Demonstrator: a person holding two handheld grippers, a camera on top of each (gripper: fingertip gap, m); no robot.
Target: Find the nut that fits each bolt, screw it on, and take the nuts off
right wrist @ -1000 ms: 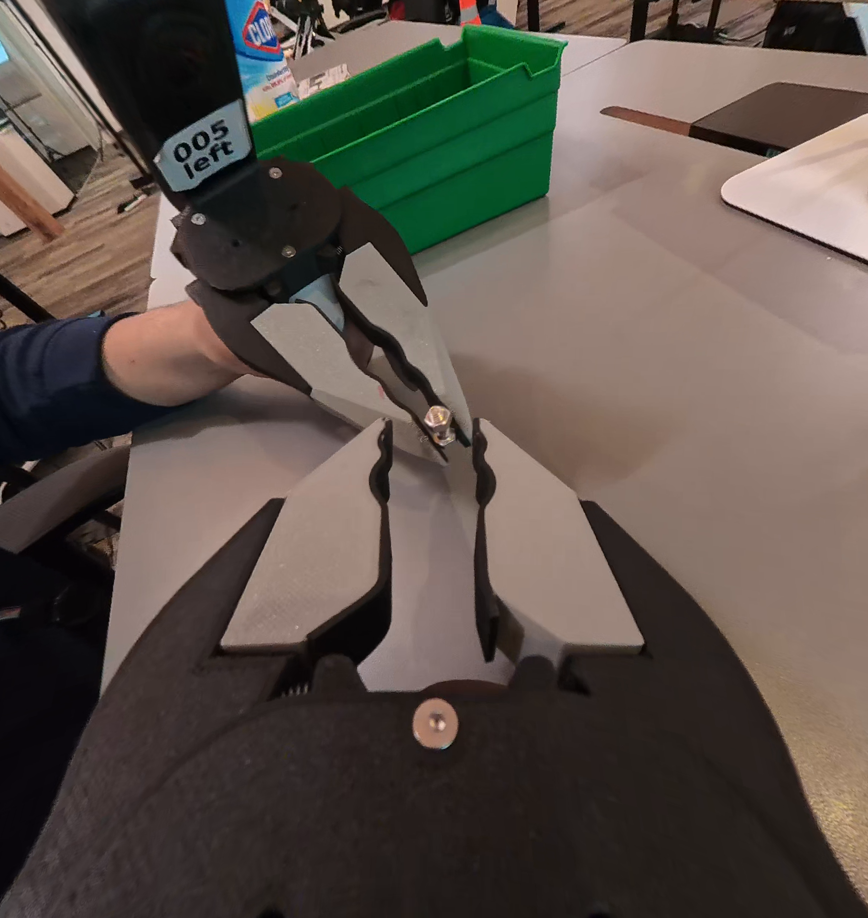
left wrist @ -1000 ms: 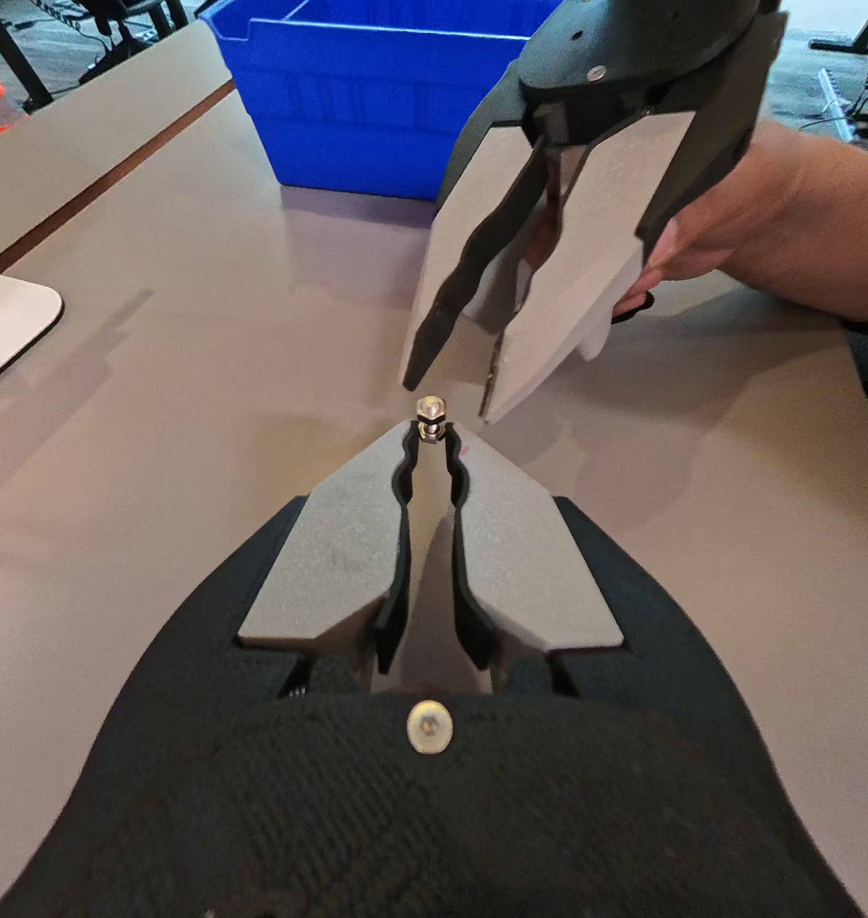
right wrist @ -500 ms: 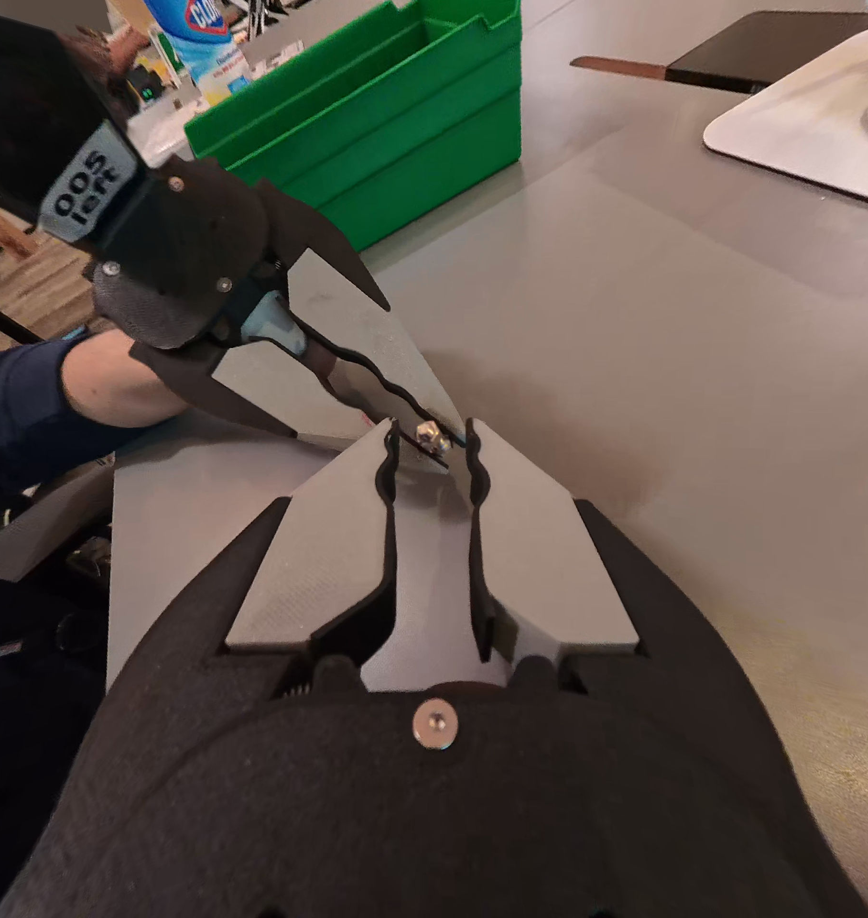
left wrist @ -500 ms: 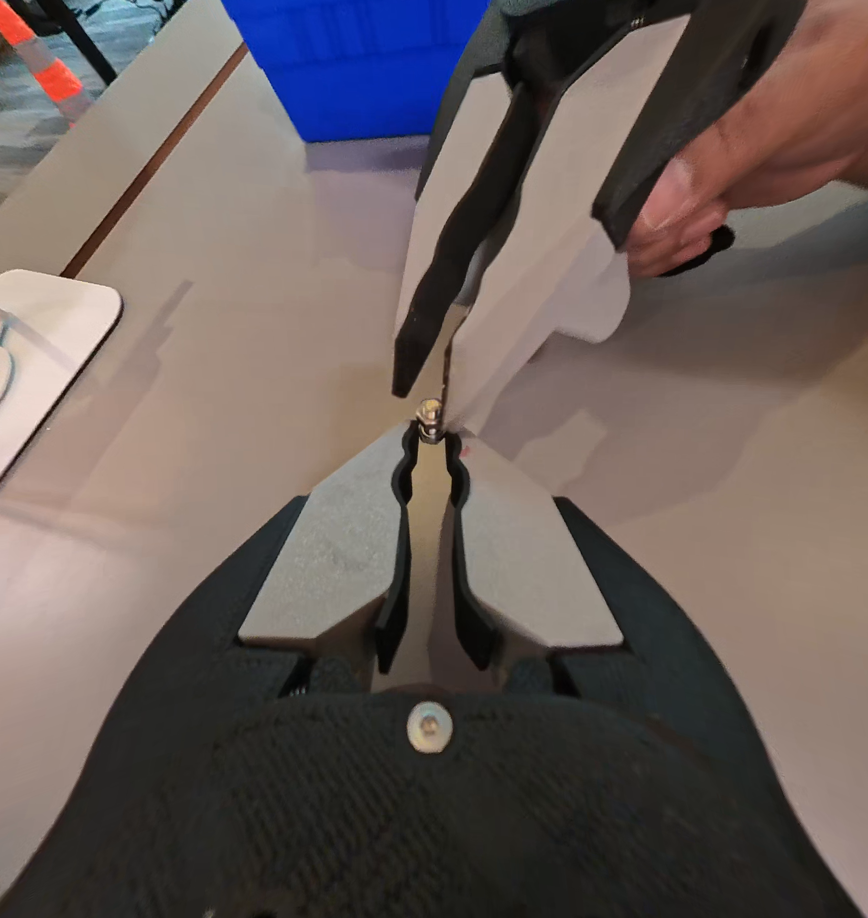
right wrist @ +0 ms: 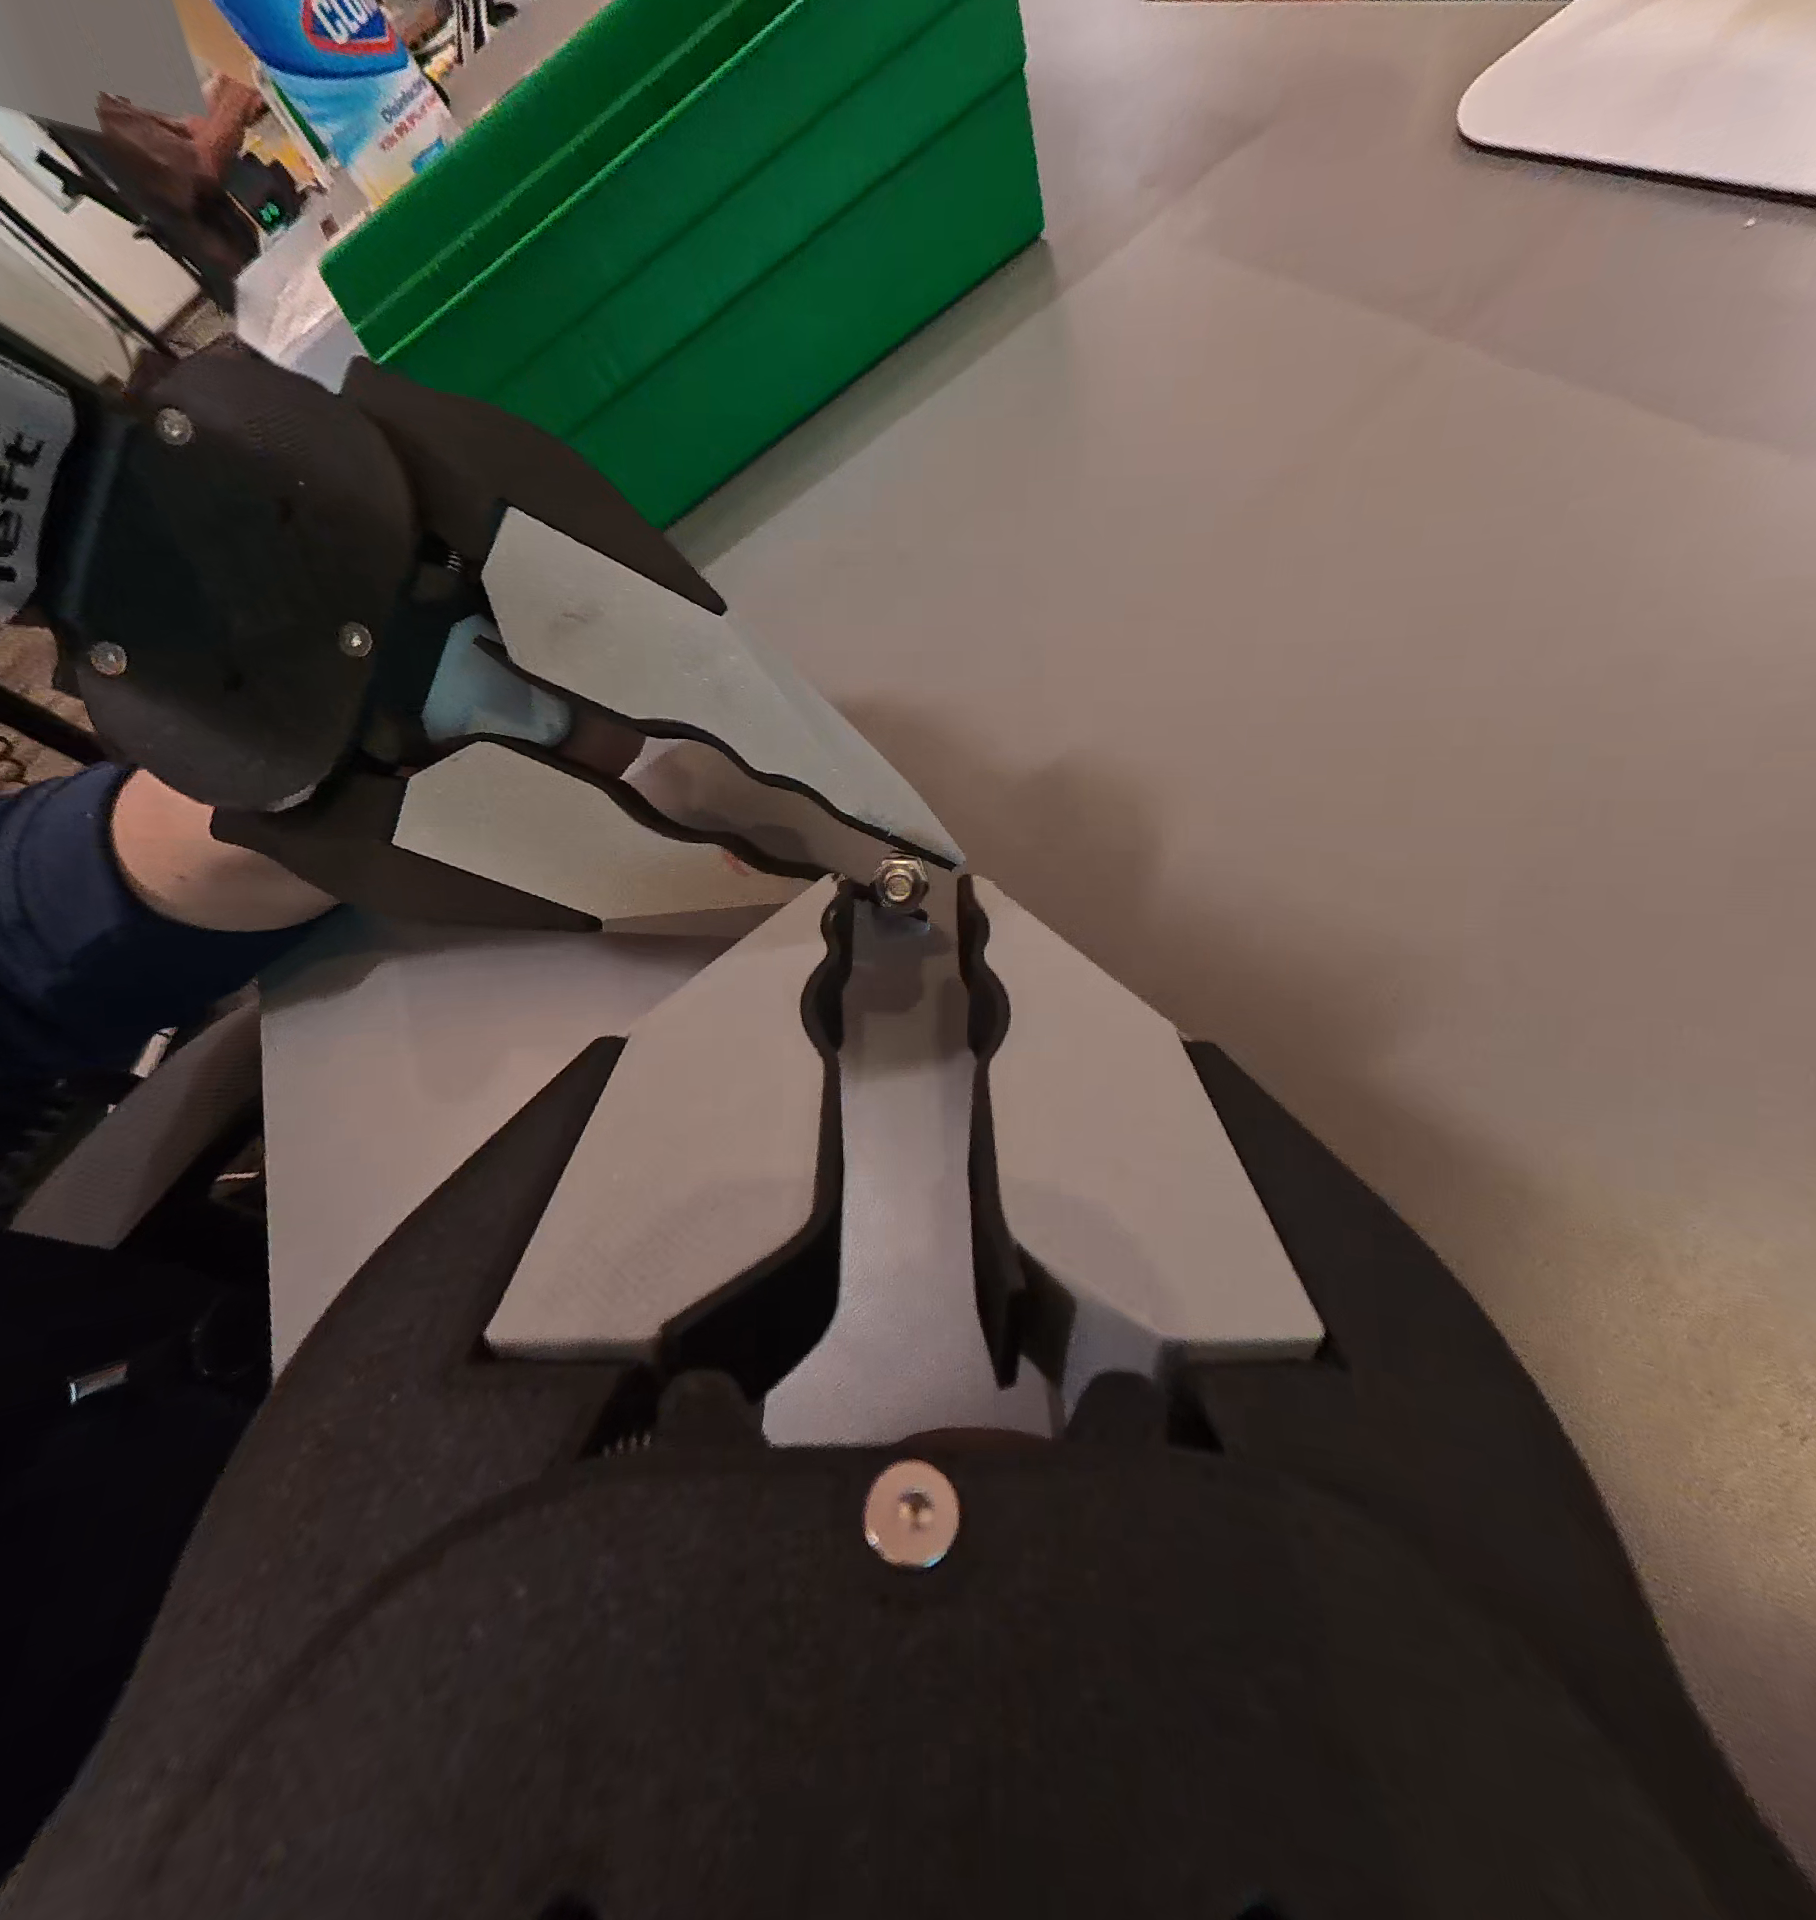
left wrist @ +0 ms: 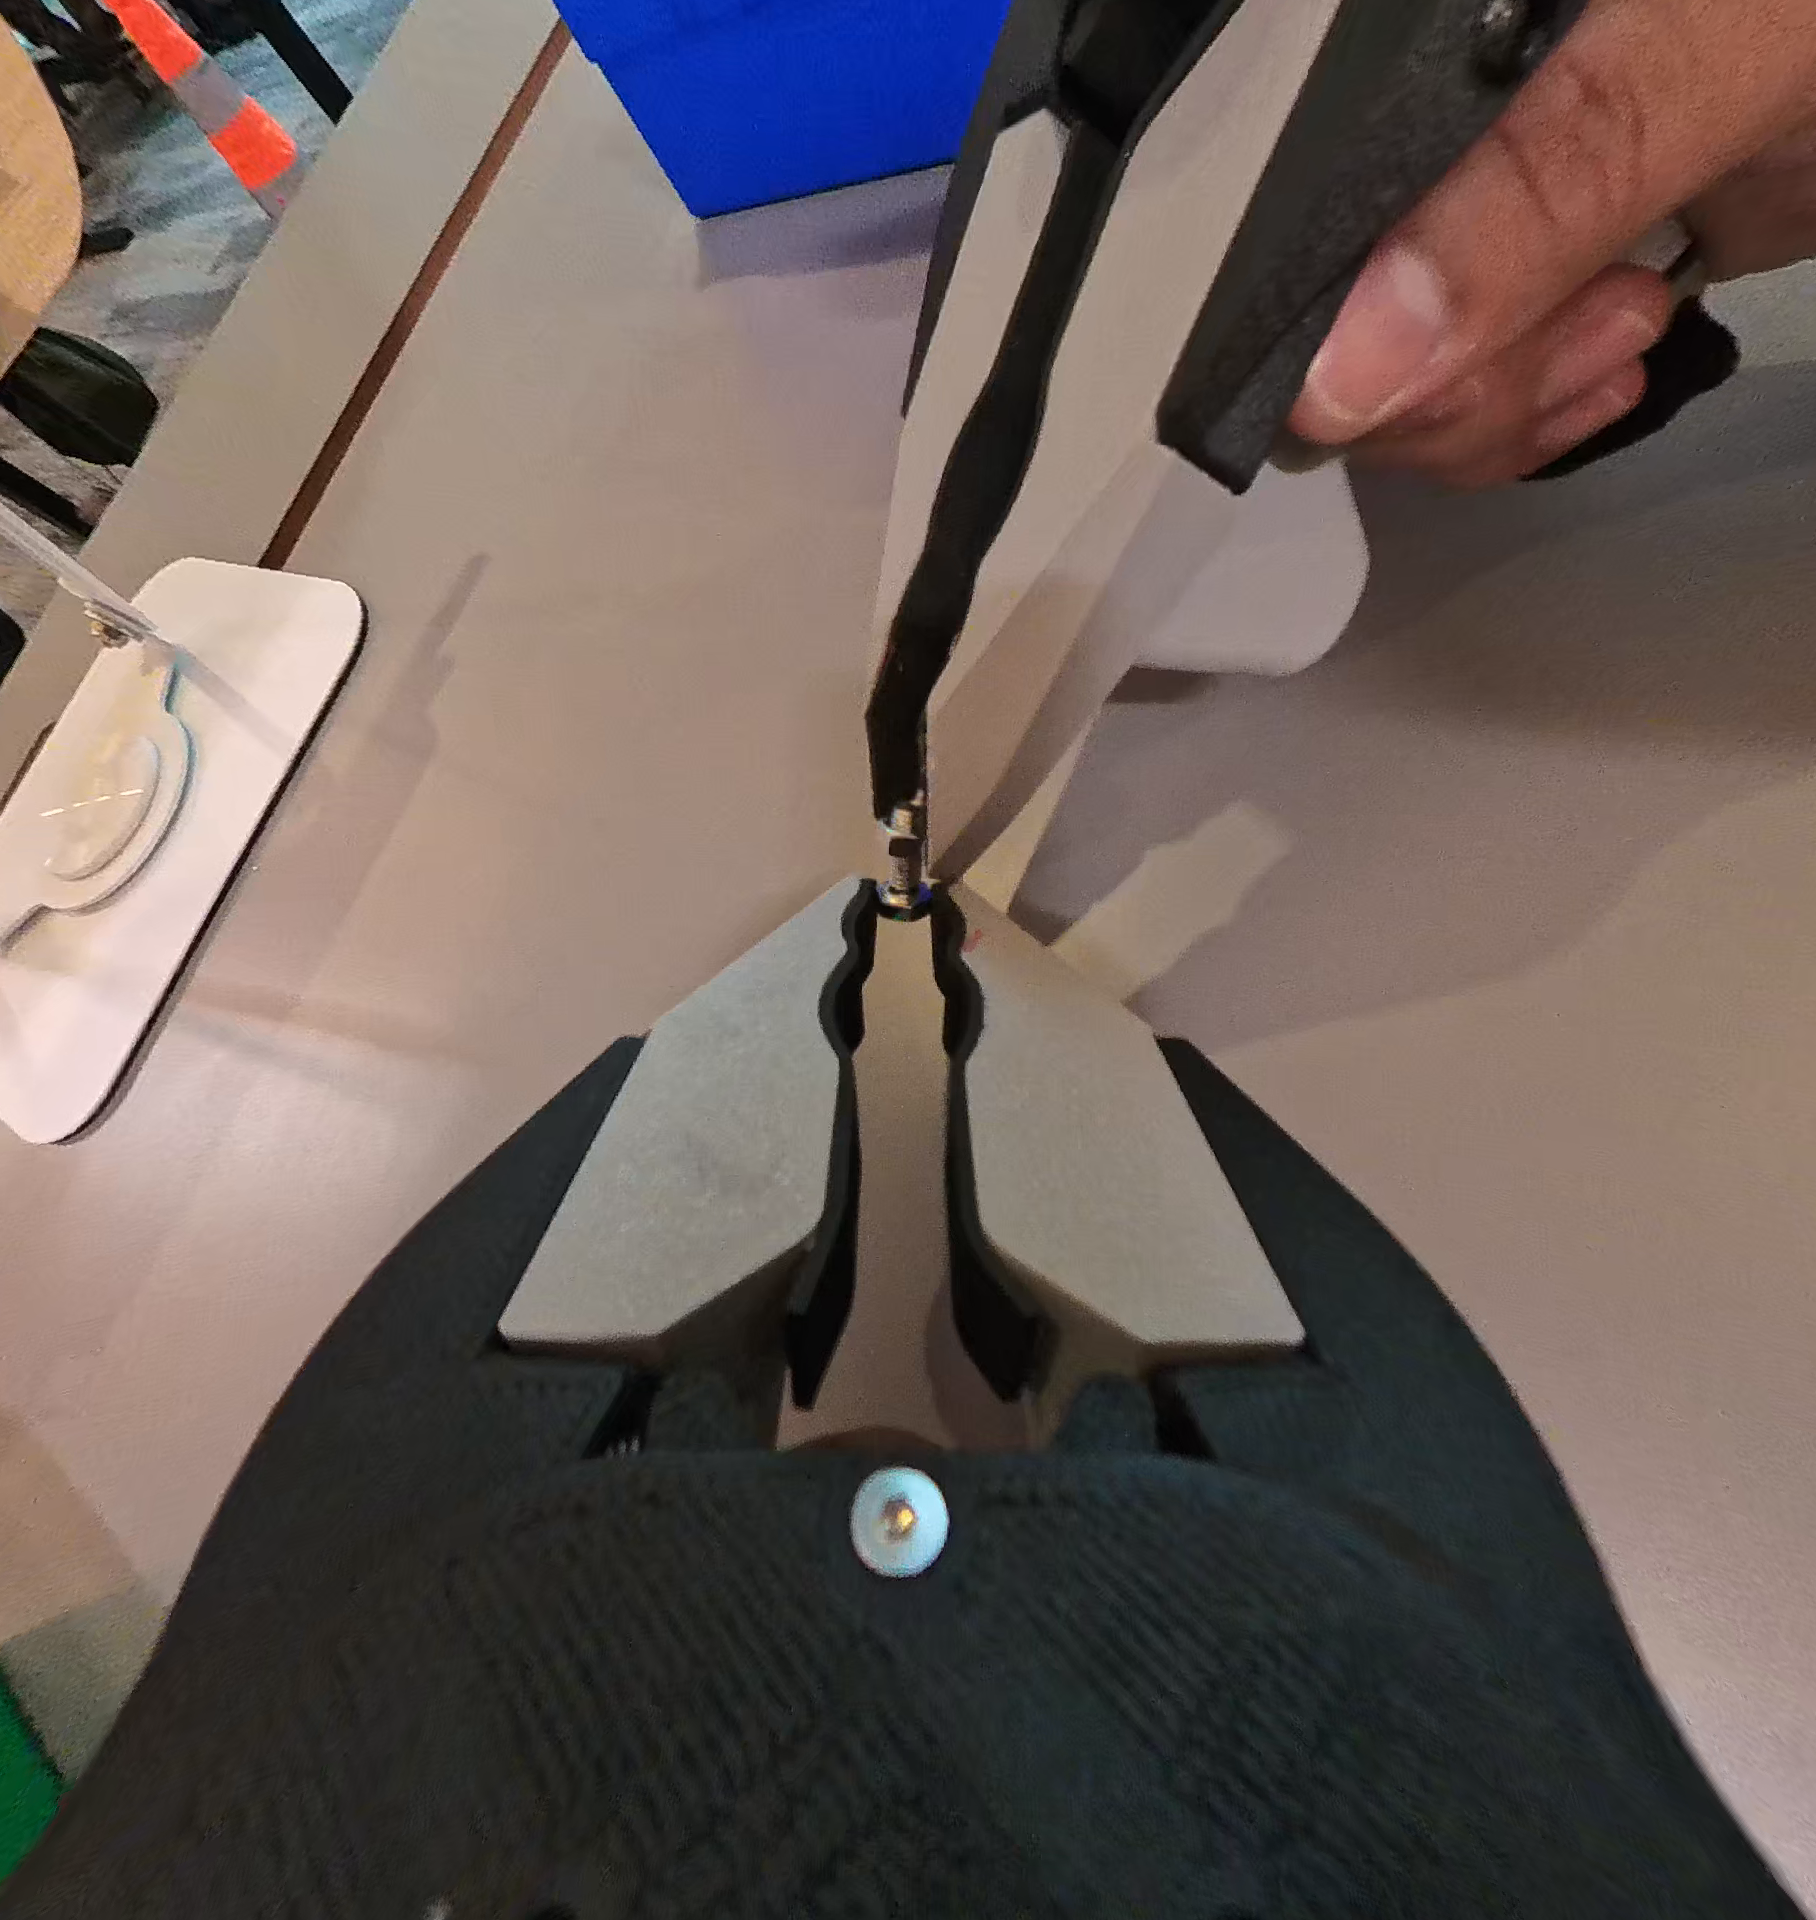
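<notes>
Lying at the far left of the left wrist view: a white plate (left wrist: 145, 831) on the grey counter (left wrist: 592, 520), with a blue bin (left wrist: 800, 94) standing farther back. Pinching a small bolt (left wrist: 902, 868) at the tips, jaws nearly pressed together: the left gripper (left wrist: 901, 902). Coming down from above onto the bolt's upper end: the right gripper (left wrist: 909, 774), held in a hand (left wrist: 1569, 249). Touching the nut (left wrist: 902, 817) with one dark finger (left wrist: 945, 582); grip on it impossible to tell from here.

In the right wrist view, reaching in from the left: the left gripper (right wrist: 904, 868), backed by a green bin (right wrist: 696, 260). Sitting at centre, just past the right gripper (right wrist: 902, 896): the bolt with its nut (right wrist: 896, 883), jaws slightly spread around it, contact unclear.
</notes>
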